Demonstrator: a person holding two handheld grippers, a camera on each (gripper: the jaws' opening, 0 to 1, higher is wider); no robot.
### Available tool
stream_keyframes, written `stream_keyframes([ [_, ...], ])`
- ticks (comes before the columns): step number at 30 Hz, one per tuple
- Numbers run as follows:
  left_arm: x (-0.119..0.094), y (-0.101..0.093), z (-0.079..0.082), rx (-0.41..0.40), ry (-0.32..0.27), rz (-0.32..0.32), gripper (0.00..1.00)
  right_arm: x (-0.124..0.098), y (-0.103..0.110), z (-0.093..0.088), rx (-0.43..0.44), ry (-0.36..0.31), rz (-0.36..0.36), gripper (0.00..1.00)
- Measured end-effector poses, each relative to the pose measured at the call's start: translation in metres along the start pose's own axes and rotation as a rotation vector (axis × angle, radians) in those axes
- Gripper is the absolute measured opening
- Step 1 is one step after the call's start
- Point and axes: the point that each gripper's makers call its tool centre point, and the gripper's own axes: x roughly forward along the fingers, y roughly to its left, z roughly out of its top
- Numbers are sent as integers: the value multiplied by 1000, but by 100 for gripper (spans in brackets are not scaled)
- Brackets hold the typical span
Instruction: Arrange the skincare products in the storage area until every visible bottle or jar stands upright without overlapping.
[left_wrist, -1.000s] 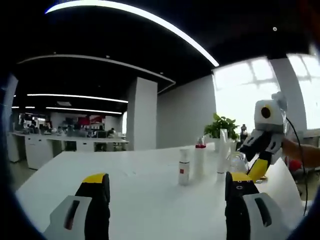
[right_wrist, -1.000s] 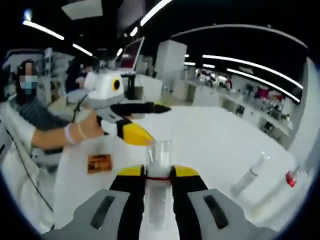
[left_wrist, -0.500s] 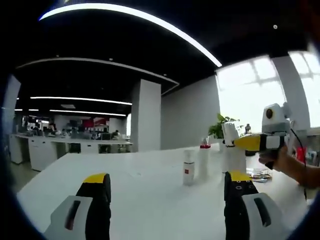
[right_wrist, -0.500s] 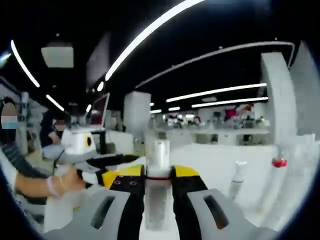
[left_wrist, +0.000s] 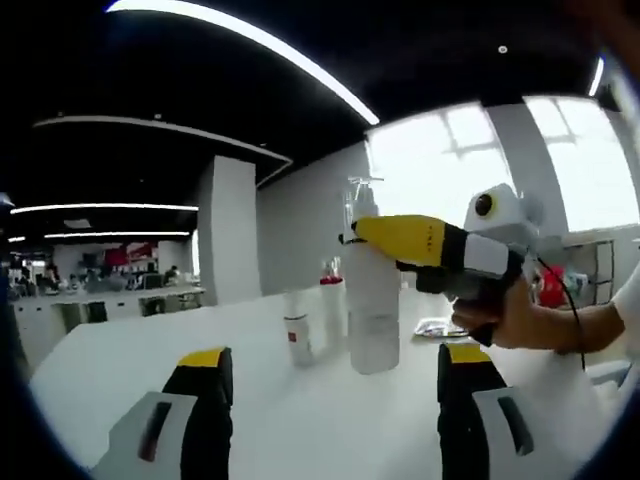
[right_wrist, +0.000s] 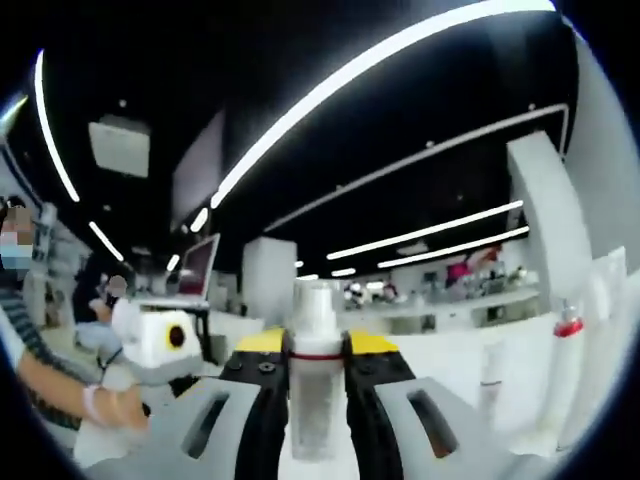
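Right gripper (right_wrist: 317, 385) clamping clear pump bottle (left_wrist: 371, 300), lowering upright onto bench (left_wrist: 120, 350) beside two standing bottles (left_wrist: 297, 328); left gripper (left_wrist: 330, 410) gaping, idle; risking toppling neighbours through crowded placement.

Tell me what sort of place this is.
Most likely an open-plan office. Long strip lights run along a dark ceiling, rows of desks stand in the background, and a monitor sits behind the person. The bottles stand on a big white table by a bright window.
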Motion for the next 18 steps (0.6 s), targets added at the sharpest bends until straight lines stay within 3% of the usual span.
stream_keyframes([
  [4, 0, -3, -2, 5, 6, 0, 78, 4, 5, -17, 2, 58, 30, 19],
  [6, -1, 0, -4, 15, 19, 15, 68, 4, 8, -23, 39, 78, 44, 19],
  [11, -5, -5, -9, 76, 43, -3, 24, 5, 16, -31, 32, 89, 66, 19],
  [15, -4, -3, -18, 103, 91, 9, 23, 2, 13, -37, 9, 128, 67, 19],
  [18, -7, 2, -23, 185, 133, 60, 22, 2, 12, -42, 17, 147, 72, 19],
])
